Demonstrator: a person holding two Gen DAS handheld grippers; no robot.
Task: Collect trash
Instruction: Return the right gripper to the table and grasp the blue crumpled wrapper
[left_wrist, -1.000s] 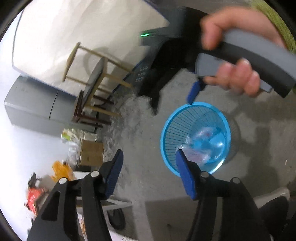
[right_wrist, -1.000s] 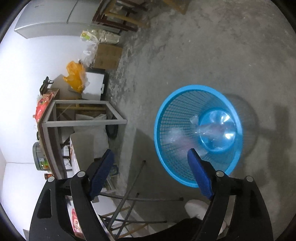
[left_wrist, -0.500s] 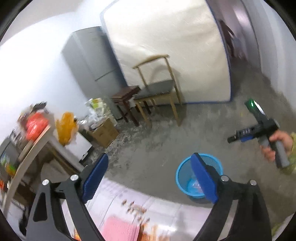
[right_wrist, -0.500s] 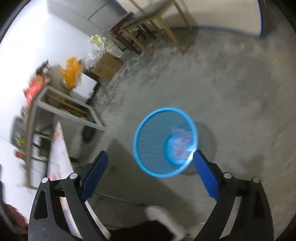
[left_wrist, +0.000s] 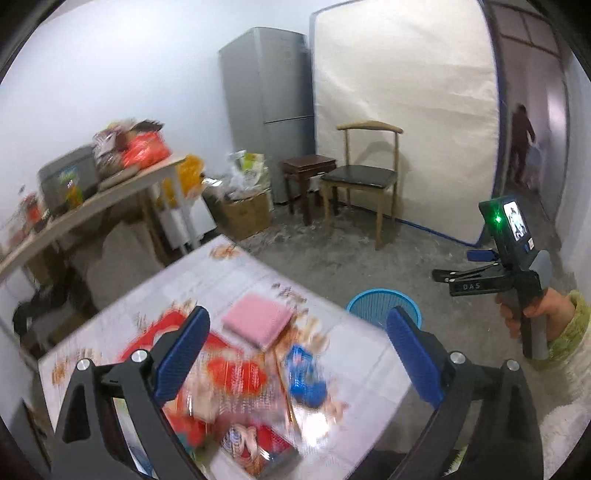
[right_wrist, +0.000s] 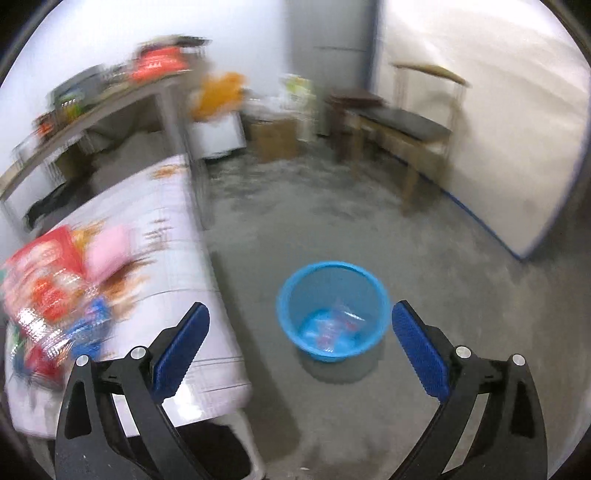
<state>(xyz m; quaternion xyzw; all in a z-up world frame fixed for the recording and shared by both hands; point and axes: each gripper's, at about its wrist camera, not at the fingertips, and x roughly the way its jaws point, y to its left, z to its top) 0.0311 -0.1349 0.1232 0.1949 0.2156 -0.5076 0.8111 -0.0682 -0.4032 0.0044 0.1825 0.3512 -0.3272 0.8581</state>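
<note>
A: Where is the blue basket (right_wrist: 333, 308)?

B: On the concrete floor (right_wrist: 443, 295), just beside the near corner of the worktop (left_wrist: 236, 280). Clear plastic trash (right_wrist: 334, 325) lies at the basket's bottom.

A: And the hand-held grippers?

B: The left hand-held gripper (left_wrist: 297, 349) hangs above the worktop with its blue pads spread wide and nothing between them. The right hand-held gripper (right_wrist: 301, 339) is spread wide too, empty, above the floor with the basket between its pads in the right wrist view. In the left wrist view the right hand (left_wrist: 532, 314) grips its handle, off to the right of the basket.

A: What sits on the worktop?

B: Blurred red snack wrappers (left_wrist: 229, 373), a blue wrapper (left_wrist: 304, 373) and a pink cloth (left_wrist: 256, 321), all left of the basket. The pink cloth lies farther from the camera than the wrappers.

A: Anything behind the basket?

B: A wooden chair (left_wrist: 364, 177) before a white mattress (left_wrist: 402, 103), and a grey fridge (left_wrist: 269, 96) left of that.
</note>
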